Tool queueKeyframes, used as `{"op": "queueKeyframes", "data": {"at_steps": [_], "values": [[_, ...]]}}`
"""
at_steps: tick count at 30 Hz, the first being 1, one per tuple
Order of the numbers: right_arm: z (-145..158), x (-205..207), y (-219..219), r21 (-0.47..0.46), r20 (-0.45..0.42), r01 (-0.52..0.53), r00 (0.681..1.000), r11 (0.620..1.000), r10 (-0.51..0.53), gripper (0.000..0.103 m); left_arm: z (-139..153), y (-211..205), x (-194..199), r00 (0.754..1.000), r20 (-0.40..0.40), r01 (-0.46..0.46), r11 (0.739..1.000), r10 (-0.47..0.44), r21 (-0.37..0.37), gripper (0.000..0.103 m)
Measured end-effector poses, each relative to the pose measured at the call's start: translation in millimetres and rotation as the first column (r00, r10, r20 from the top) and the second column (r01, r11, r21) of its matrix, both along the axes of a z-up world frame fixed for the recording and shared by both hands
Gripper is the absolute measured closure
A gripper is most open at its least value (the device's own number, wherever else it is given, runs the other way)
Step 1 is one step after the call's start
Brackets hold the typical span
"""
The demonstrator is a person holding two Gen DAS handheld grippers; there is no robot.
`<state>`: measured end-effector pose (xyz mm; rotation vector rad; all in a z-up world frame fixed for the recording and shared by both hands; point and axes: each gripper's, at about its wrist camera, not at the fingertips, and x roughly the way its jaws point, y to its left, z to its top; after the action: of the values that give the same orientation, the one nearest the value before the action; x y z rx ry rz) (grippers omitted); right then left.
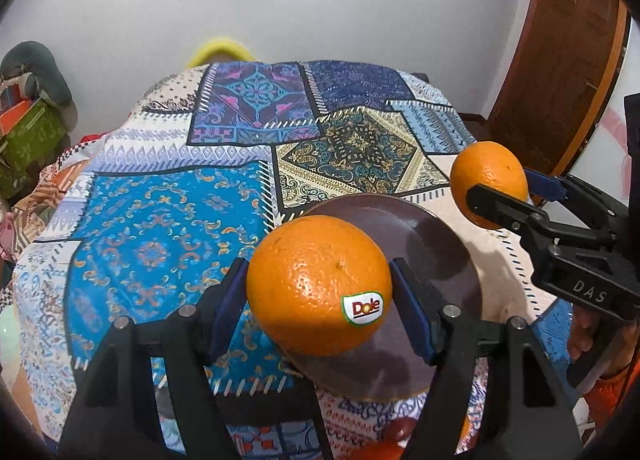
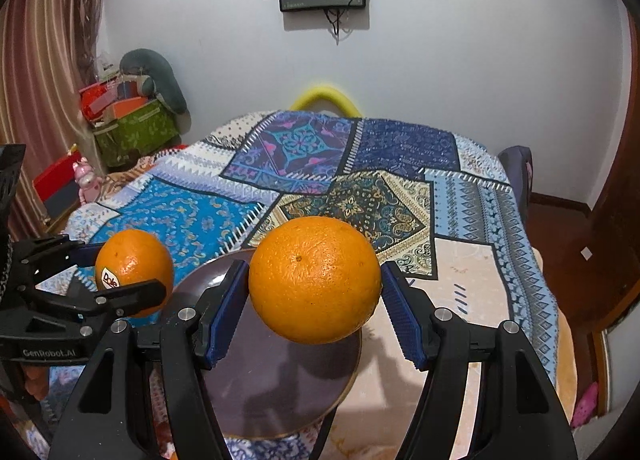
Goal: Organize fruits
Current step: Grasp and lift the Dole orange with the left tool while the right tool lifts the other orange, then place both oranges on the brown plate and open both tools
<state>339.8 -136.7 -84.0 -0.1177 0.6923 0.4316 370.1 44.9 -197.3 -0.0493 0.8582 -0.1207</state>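
Currently two oranges aloft: stickered orange (image 1: 319,285) clamped in left gripper (image 1: 320,292), plain orange (image 2: 315,279) clamped in right gripper (image 2: 314,288), both above brown plate (image 1: 436,236), frame centre. Nothing plated yet; both placements outstanding. More fruit glimpsed at bottom edge, unclear.
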Motion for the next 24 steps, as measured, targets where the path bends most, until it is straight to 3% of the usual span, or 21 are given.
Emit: {"op": "queueKeyframes", "data": {"at_steps": [16, 24], "values": [[-38, 37, 9, -0.056, -0.094, -0.023, 0.995, 0.998, 0.018, 0.04, -49, 0, 55, 0.989, -0.151, -0.002, 0.999, -0.004, -0.045, 0.033], [-59, 45, 14, -0.093, -0.163, -0.05, 0.986, 0.994, 0.034, 0.04, -53, -2, 60, 0.99, -0.138, 0.002, 0.999, -0.007, -0.033, 0.033]]}}
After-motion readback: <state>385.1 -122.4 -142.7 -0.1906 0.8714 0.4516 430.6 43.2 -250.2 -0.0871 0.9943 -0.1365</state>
